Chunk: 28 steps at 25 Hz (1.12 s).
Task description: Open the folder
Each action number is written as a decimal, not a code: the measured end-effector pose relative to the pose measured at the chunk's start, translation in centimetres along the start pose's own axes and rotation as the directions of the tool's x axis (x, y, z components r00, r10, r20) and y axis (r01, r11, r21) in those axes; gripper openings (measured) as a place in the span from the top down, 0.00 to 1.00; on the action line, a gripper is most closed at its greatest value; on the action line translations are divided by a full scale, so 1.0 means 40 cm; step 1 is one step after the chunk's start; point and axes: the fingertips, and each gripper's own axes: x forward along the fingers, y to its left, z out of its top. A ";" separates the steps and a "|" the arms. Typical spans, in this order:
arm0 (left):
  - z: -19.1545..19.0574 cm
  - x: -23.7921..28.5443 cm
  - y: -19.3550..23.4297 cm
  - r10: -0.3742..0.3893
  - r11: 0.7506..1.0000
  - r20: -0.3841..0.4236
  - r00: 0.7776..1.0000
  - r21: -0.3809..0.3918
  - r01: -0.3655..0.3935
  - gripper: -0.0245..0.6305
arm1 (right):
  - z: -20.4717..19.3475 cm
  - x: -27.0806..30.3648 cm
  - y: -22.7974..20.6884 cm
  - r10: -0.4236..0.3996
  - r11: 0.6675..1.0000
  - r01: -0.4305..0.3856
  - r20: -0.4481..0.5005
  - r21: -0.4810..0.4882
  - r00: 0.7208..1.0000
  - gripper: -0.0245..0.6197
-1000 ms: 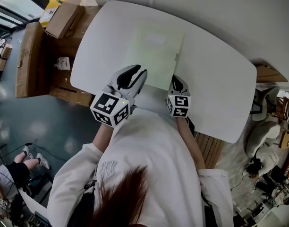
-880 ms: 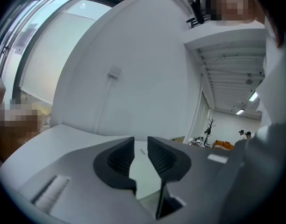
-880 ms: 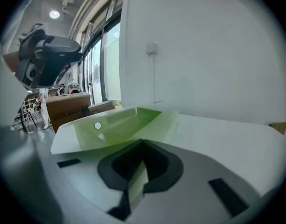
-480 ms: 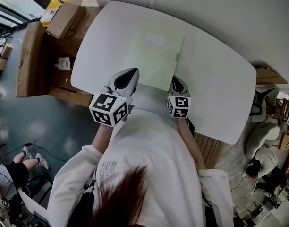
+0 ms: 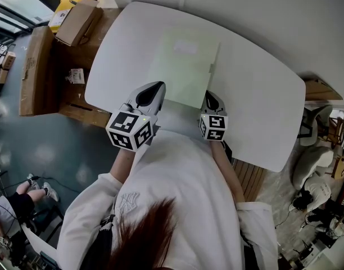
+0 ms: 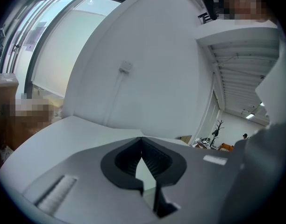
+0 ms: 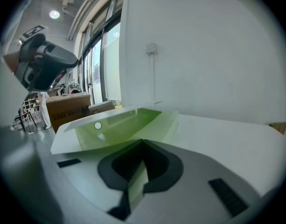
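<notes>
A pale green folder point(image 5: 183, 66) lies flat on the white table point(image 5: 256, 94), with a small clasp point(image 5: 211, 67) on its right edge. My right gripper point(image 5: 210, 95) sits at the folder's near right corner. In the right gripper view its jaws point(image 7: 143, 141) are shut on a thin green sheet of the folder point(image 7: 119, 127), and the cover there stands slightly lifted. My left gripper point(image 5: 155, 87) is at the folder's near left edge with its jaws point(image 6: 142, 139) shut. I cannot tell whether any sheet lies between them.
Cardboard boxes point(image 5: 76, 21) and a brown crate point(image 5: 34, 72) stand beyond the table's left edge. A seated person's legs point(image 5: 20, 201) show at the lower left. Chairs point(image 5: 315, 173) stand to the right. A white wall point(image 6: 147, 55) rises behind the table.
The left gripper's jaws stood wide apart a second ago and are now shut, with the gripper shifted slightly. The right gripper and the folder have stayed put.
</notes>
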 end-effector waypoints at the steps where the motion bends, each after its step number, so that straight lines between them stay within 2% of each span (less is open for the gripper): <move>1: 0.001 0.000 0.003 -0.001 1.000 0.000 1.000 0.000 0.001 0.95 | 0.000 0.002 0.001 0.000 1.000 0.000 0.000 0.000 1.000 0.95; 12: -0.001 0.001 0.004 -0.005 1.000 -0.001 1.000 -0.005 0.005 0.95 | 0.001 0.001 -0.002 0.012 1.000 -0.012 0.000 -0.002 1.000 0.95; 19: 0.000 0.001 0.007 -0.007 1.000 -0.004 1.000 -0.004 0.007 0.95 | 0.004 0.003 -0.007 0.033 0.998 -0.033 0.003 0.055 0.999 0.95; 28: 0.006 -0.005 0.007 -0.016 1.000 0.002 1.000 0.000 0.016 0.95 | 0.065 -0.033 -0.082 -0.085 0.992 0.079 0.052 0.100 0.995 0.95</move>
